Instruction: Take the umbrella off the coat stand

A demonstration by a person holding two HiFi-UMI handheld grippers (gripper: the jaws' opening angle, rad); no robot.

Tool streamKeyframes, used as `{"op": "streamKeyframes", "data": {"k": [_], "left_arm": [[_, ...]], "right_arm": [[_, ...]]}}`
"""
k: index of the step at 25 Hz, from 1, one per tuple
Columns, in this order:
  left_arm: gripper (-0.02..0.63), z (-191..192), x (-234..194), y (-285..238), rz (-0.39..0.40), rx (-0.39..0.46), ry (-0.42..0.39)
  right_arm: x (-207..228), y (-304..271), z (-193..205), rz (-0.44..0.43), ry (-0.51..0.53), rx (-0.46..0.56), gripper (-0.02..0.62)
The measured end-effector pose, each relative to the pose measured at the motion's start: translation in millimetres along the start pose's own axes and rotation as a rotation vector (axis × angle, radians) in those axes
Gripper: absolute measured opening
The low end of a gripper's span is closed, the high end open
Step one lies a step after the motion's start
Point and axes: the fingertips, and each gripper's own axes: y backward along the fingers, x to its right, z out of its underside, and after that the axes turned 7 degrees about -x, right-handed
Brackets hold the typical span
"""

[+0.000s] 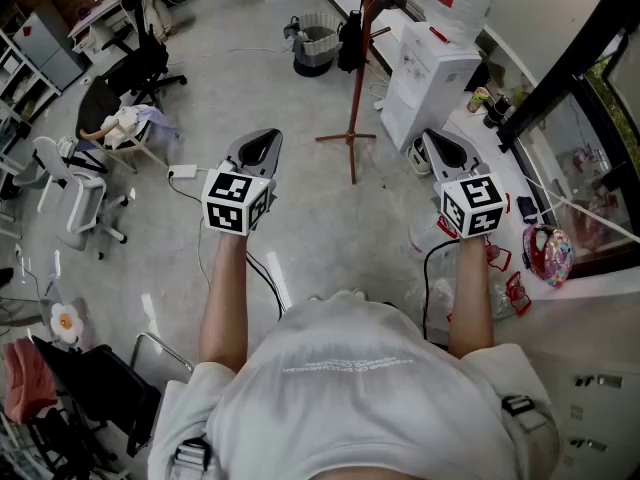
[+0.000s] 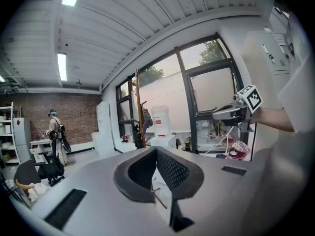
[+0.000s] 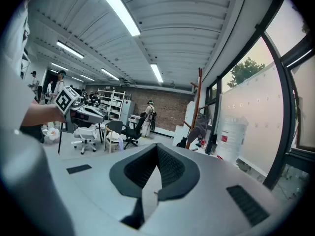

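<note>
Nothing is done yet. The coat stand [image 1: 357, 88] is well ahead across the floor, and a dark bundle hanging off it, most likely the umbrella [image 1: 350, 40], is still on its hook. The person holds both arms out towards it. The left hand-held gripper [image 1: 260, 140] has its jaws pressed together with nothing between them, and so does the right hand-held gripper [image 1: 440, 140]. Everything is left to do: walking up, opening a jaw, gripping the umbrella and lifting it off.
</note>
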Motion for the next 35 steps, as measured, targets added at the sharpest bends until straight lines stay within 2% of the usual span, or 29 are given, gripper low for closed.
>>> {"op": "streamKeyframes", "data": {"k": [10, 15, 18, 21, 25, 28, 35], "left_arm": [[0.017, 8, -11, 9, 0.034, 0.015, -0.008], [0.015, 19, -24, 15, 0.034, 0.025, 0.030], [0.015, 24, -35, 13, 0.025, 0.029, 0.060], [0.015, 25, -46, 7, 0.024, 0.024, 0.058], [0.015, 25, -59, -16, 0.016, 0.008, 0.055], [0.015, 23, -73, -43, -0.001, 0.001, 0.052], [0.017, -9, -113, -132, -0.043, -0.018, 0.048]], "right_arm": [[-15, -10, -2, 0.027, -0.028, 0.000, 0.025], [-21, -11, 2, 0.059, -0.063, -0.004, 0.025], [-20, -13, -1, 0.075, -0.092, 0.022, 0.025], [-15, -22, -9, 0.080, -0.094, 0.054, 0.025], [6, -42, -12, 0.090, -0.154, 0.088, 0.025], [26, -70, -7, 0.043, -0.219, 0.087, 0.025], [100, -159, -6, 0.000, -0.211, 0.085, 0.025]]}}
